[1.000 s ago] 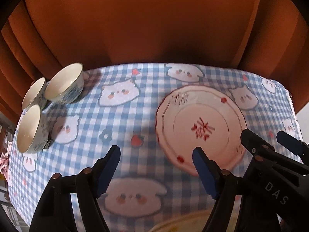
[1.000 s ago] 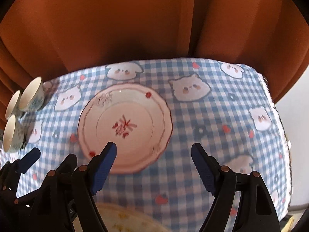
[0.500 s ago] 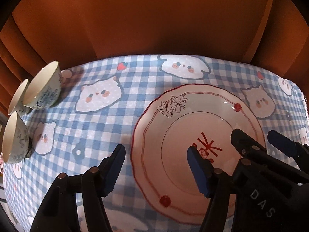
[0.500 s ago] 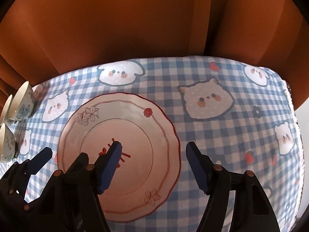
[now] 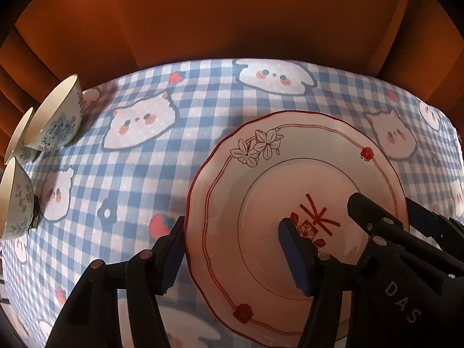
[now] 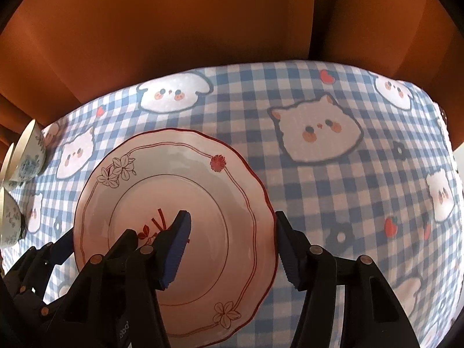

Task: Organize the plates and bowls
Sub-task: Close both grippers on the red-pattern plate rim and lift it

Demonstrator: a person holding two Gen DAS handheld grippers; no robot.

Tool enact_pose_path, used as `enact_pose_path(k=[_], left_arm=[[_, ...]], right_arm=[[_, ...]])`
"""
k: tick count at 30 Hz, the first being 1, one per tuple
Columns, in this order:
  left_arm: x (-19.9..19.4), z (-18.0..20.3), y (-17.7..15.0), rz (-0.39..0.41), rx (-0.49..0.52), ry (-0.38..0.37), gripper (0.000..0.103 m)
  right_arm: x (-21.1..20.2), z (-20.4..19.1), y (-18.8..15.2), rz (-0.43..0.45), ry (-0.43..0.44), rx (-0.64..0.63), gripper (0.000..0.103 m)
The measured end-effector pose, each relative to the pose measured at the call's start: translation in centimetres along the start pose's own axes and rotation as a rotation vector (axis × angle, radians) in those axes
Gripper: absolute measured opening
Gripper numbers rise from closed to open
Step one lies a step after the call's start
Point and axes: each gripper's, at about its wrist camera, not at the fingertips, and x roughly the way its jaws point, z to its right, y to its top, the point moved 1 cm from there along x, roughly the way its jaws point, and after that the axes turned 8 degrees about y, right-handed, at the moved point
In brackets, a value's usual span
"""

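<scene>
A pink scalloped plate (image 5: 261, 174) with a red rim line and flower prints lies flat on the checked tablecloth. My left gripper (image 5: 232, 249) straddles its left rim, one finger outside on the cloth and the other over the plate's middle. Its jaws are closing and the pads stand clear of the rim. My right gripper (image 6: 232, 240) straddles the right rim of the plate (image 6: 174, 179) the same way. It too is closing, with the rim between its jaws but not pressed. Each gripper shows in the other's view, the right gripper (image 5: 377, 223) and the left gripper (image 6: 49, 255).
Three white bowls with blue-green floral prints stand at the left edge: one (image 5: 55, 121) tilted against another (image 5: 17, 139), and a third (image 5: 14, 200) nearer. An orange curtain (image 6: 203, 29) hangs behind the table. The blue gingham tablecloth (image 6: 348, 188) stretches to the table's right edge.
Both grippers came down and forward onto the pink plate and now straddle its opposite rims. Their jaws have narrowed. A second plate at the bottom edge has left view.
</scene>
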Motion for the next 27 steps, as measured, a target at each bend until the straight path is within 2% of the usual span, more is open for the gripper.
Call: enact_pose_path(k=[4,8,10,12,15,23,27], left_arm=[[-0.6,-0.4,-1.1,-0.033,-0.008,-0.023,0.063],[-0.9,-0.3,-1.5,-0.026,0.02,-0.037,0.063],[-0.8,-0.4,-1.4,-0.025,0.016,-0.044,0.06],[-0.6,-0.6,-1.3,-0.018,0.012,-0.025,0.052],[-0.6,-0.7,-1.1,-0.009,0.001,-0.022,0.052],[-0.8,-0.2,-0.7,-0.001,0.034,0.004,0.053],[-2.0,-0.1,-0.7,0.021,0.063,-0.014,0.053]], right_arm=[[-0.8,-0.1,-1.3,-0.027,0.031,0.003,0.061],[-1.2,-0.2,-2.2,-0.032,0.037,-0.009,0.06],[-1.4,0.1,-2.3,-0.031,0.034,-0.016,0.056],[-1.5,0.2,-2.3,-0.027,0.036,-0.021,0.051],[-0.9,0.0,-2.4,-0.035,0.007,-0.046,0.045],[-0.5,-0.5,-2.1,-0.047,-0.027,-0.037,0.045],[-1.2,-0.5,-1.9,-0.026,-0.051,-0.032,0.045]])
